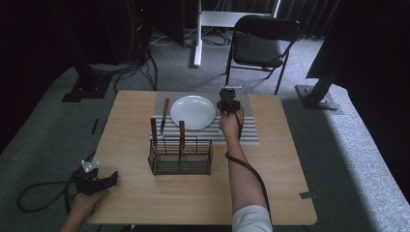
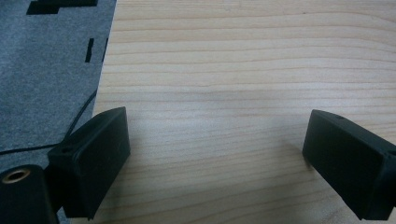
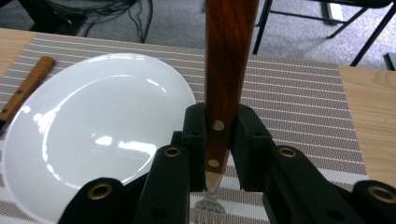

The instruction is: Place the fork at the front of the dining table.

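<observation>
My right gripper (image 3: 217, 126) is shut on a wooden-handled fork (image 3: 229, 56). The fork hangs upright, tines down, just over the striped placemat (image 3: 299, 93) at the right edge of the white plate (image 3: 93, 126). In the high view that gripper (image 1: 227, 104) stands beside the plate (image 1: 192, 112). A wooden-handled knife (image 1: 164, 115) lies on the mat left of the plate. My left gripper (image 1: 109, 180) rests at the table's near left corner. Its jaws (image 2: 215, 154) stand wide open over bare wood.
A black wire caddy (image 1: 180, 157) sits mid-table in front of the placemat (image 1: 246, 130), with two wooden handles (image 1: 153, 131) sticking up from it. The wooden table (image 1: 145, 198) stands on grey carpet. A black chair (image 1: 261, 46) and stand bases lie beyond.
</observation>
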